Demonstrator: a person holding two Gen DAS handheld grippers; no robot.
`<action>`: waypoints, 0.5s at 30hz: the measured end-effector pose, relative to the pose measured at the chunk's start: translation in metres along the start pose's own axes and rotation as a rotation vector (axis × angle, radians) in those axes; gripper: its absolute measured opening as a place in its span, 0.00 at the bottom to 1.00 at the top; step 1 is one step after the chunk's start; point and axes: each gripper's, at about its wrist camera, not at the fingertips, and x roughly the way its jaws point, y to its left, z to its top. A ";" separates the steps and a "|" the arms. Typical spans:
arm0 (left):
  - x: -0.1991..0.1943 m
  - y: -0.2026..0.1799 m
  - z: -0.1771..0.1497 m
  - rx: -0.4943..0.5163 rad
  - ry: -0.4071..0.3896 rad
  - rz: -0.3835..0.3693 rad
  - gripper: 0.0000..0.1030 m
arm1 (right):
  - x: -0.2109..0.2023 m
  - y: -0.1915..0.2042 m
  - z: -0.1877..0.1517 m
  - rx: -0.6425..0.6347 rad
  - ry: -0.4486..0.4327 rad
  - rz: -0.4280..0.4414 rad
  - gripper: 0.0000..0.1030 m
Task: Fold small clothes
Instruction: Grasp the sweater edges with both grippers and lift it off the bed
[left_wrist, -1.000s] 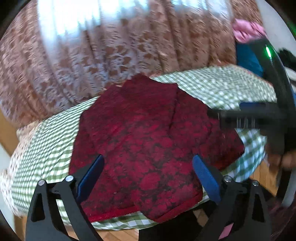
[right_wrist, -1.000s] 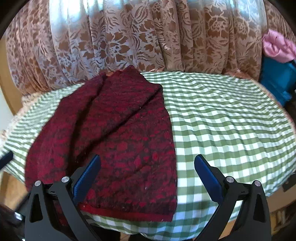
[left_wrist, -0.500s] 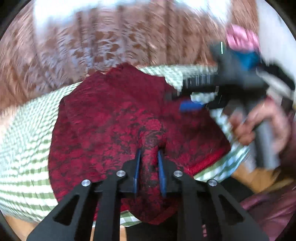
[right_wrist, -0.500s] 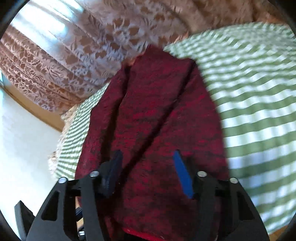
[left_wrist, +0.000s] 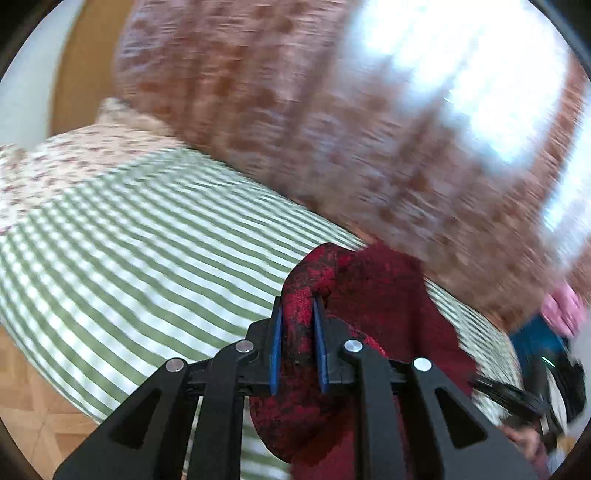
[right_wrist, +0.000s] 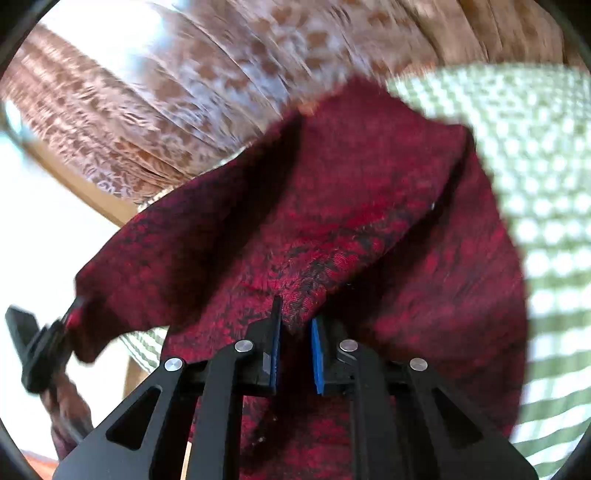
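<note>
Lifting red garment (right_wrist: 332, 221) off checked table (left_wrist: 129, 258): left gripper (left_wrist: 298, 350) and right gripper (right_wrist: 295, 354), spread a second ago, now pinching cloth; near hem airborne toward 12 o'clock, fold beginning.

Curtain (left_wrist: 332, 122) blurred both views; red garment (right_wrist: 351, 206) cut off at btm edge.
</note>
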 end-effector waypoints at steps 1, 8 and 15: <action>0.007 0.011 0.008 -0.013 -0.003 0.037 0.14 | -0.008 -0.001 0.004 -0.018 -0.021 -0.015 0.11; 0.064 0.078 0.060 -0.110 0.017 0.343 0.16 | -0.086 -0.064 0.063 0.018 -0.223 -0.229 0.10; 0.085 0.081 0.073 -0.105 -0.006 0.496 0.66 | -0.115 -0.179 0.122 0.232 -0.294 -0.463 0.17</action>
